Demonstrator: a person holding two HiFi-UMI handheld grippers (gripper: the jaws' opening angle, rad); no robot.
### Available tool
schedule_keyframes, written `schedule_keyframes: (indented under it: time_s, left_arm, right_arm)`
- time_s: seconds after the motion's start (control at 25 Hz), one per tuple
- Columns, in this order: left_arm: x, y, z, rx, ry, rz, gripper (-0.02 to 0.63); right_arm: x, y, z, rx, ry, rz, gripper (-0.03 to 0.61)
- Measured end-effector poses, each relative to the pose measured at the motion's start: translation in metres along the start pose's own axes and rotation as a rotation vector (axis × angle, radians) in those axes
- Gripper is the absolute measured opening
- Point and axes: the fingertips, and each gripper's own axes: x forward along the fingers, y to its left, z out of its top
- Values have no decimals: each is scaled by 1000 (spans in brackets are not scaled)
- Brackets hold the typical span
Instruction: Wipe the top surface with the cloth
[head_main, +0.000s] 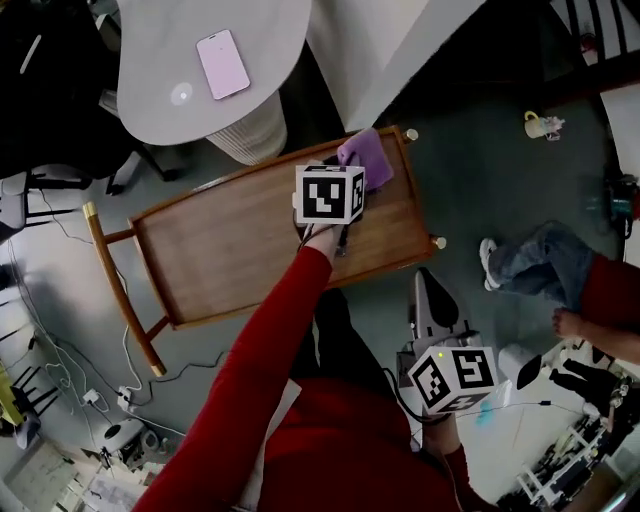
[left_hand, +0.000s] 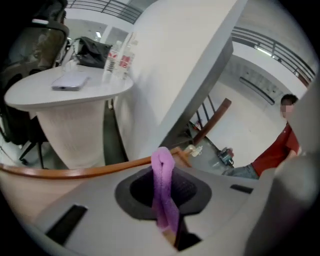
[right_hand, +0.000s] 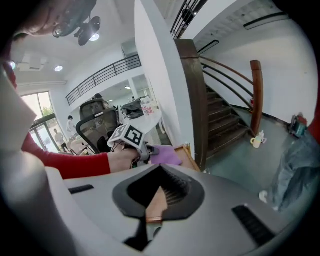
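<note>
Left tool (head_main: 348, 178) is clenched on the purple cloth (head_main: 370, 160), which sits at the far right corner of the wooden bench (head_main: 230, 250), just inside the raised rim. We judge this placement lets the wipe reach the edge. Right tool (right_hand: 156, 202) hangs by the body, well off the bench. Its jaws are seemingly together on nothing, leaving the top free for the wiping arm.

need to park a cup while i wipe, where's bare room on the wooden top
The wooden top is bare from its handle end to the left hand-held gripper. The far right corner is crowded by the purple cloth it grips.
</note>
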Motion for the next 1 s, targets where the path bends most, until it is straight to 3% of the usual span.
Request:
schedule_keyframes:
  time_s: [0.12, 0.32, 0.48, 0.68, 0.8, 0.88, 0.92, 1.0]
  left_arm:
    - [-44, 77, -20, -92, -4, 117, 49]
    - [-162, 210, -83, -211, 4, 412, 49]
    - [-241, 277, -118, -228, 15, 616, 49]
    - [-288, 308, -133, -181, 29, 771, 49]
    - [-299, 313, -135, -145, 15, 815, 49]
    - [-304, 295, -125, -105, -23, 785, 49]
    - [-300, 276, -116, -93, -53, 727, 49]
    - [-273, 222, -92, -81, -103, 524, 49]
  right_arm:
    - [26, 17, 5, -46, 63, 86, 3]
    - [65, 65, -5, -143, 164, 273, 3]
    - [78, 98, -16, -193, 207, 355, 3]
    - [80, 113, -26, -213, 231, 374, 3]
    - [80, 111, -34, -199, 218, 349, 3]
    - [75, 104, -35, -182, 197, 322, 3]
    - [71, 98, -35, -167, 182, 300, 3]
    - [61, 80, -32, -124, 143, 237, 3]
